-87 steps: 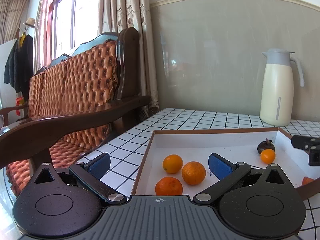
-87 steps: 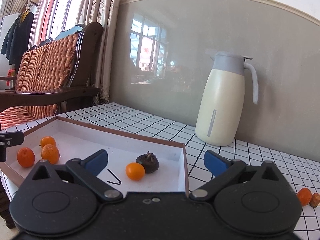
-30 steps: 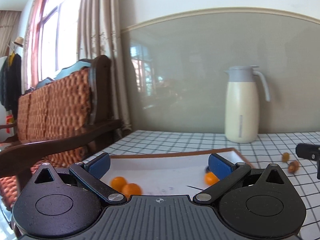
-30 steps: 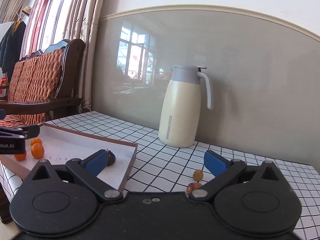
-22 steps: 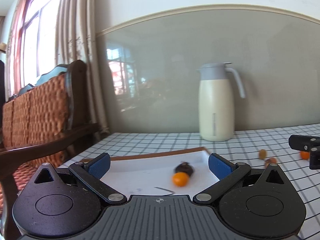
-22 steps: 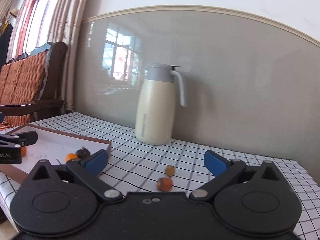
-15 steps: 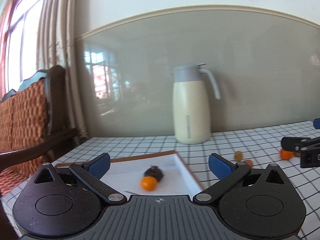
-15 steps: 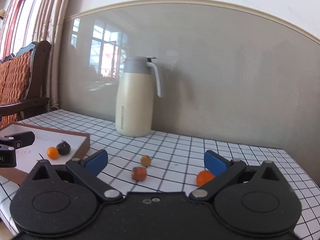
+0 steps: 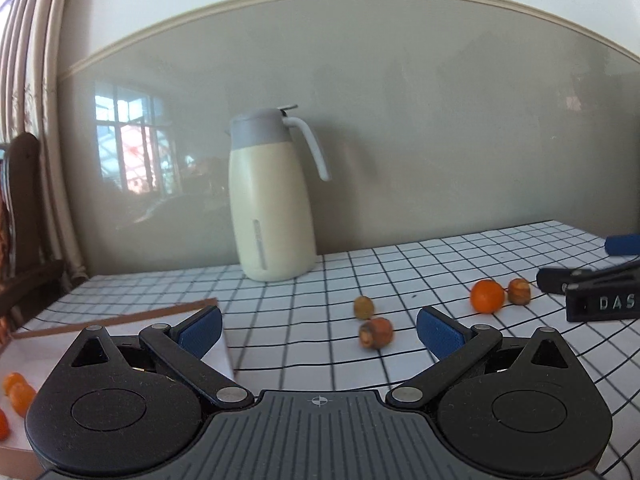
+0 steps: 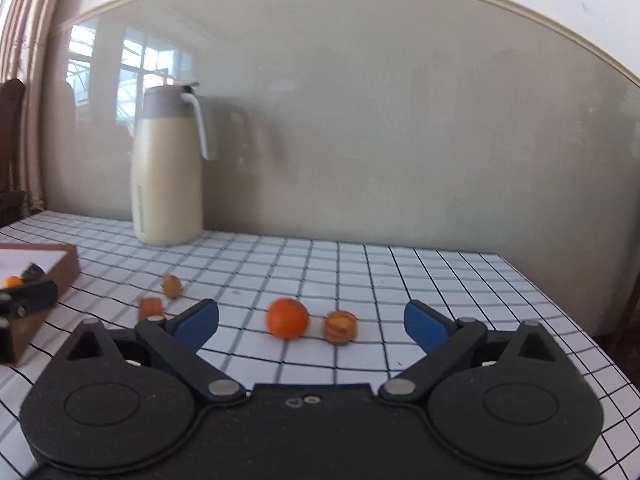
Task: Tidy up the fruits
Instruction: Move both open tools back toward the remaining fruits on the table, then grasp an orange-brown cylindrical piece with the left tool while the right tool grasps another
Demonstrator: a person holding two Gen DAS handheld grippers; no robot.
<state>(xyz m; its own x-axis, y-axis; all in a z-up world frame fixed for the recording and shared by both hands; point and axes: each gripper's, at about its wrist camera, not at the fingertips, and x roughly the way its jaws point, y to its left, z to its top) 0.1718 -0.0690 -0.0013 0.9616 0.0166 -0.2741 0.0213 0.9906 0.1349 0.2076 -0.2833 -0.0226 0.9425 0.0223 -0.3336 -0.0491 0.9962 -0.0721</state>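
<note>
Loose fruit lies on the checked tabletop: an orange (image 10: 287,317) with a small brown-orange fruit (image 10: 340,327) beside it, and further left a reddish fruit (image 10: 152,307) and a yellowish one (image 10: 171,285). My right gripper (image 10: 311,326) hovers just short of the orange, its jaws wide but closing, nothing between the pads. In the left wrist view the same reddish fruit (image 9: 376,332) and yellowish fruit (image 9: 364,307) lie ahead of my left gripper (image 9: 319,330), which is open and empty. The brown-edged tray (image 9: 120,317) at the left holds oranges (image 9: 18,392).
A cream thermos jug (image 9: 272,196) with a grey lid stands near the wall. The tray's corner (image 10: 60,266) with an orange and a dark fruit shows at the left of the right wrist view. The table's right edge (image 10: 568,312) is close. A wooden chair (image 9: 28,220) stands left.
Both grippers have swung right, away from the tray and toward the loose fruit on the tabletop. The orange and its neighbour now lie just ahead of the right gripper.
</note>
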